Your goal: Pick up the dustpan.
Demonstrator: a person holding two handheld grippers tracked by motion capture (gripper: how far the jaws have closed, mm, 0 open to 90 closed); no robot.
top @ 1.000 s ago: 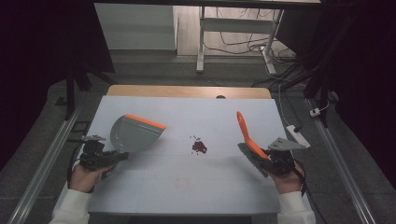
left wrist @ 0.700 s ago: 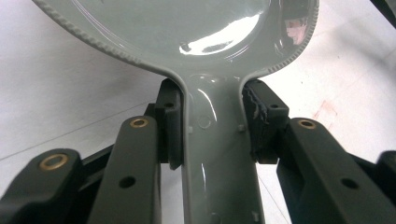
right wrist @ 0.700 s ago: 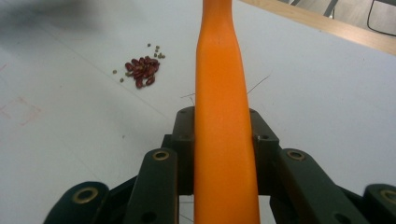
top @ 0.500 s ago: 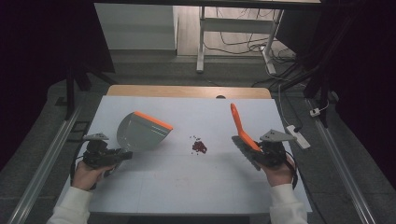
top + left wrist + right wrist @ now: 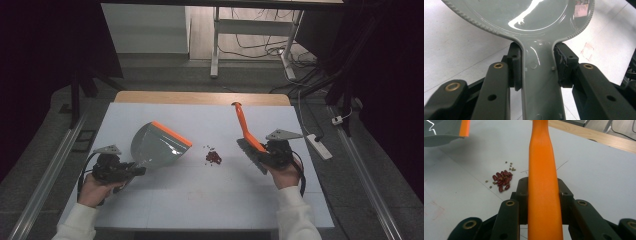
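Note:
In the high view my left gripper (image 5: 129, 170) is shut on the handle of a grey dustpan (image 5: 157, 146) with an orange lip, which is tilted up at the left of the white table. In the left gripper view both pads clamp the dustpan handle (image 5: 540, 82) below the pan. My right gripper (image 5: 264, 154) is shut on a brush, its orange handle (image 5: 243, 122) pointing away and its grey bristles (image 5: 250, 153) low by the table. That handle (image 5: 541, 182) runs up between the jaws in the right gripper view. A small pile of red beans (image 5: 214, 157) lies between the two tools, with the beans (image 5: 502, 180) left of the brush.
The white table top (image 5: 200, 210) ends in a wooden strip (image 5: 200, 97) at the far side. A power strip (image 5: 317, 146) lies on the floor to the right, and metal rails (image 5: 45, 185) run along both sides. A desk frame and cables stand beyond.
My right gripper has carried the brush leftward toward the beans, and its handle now stands more upright. The dustpan has shifted slightly right; the left hand has barely moved.

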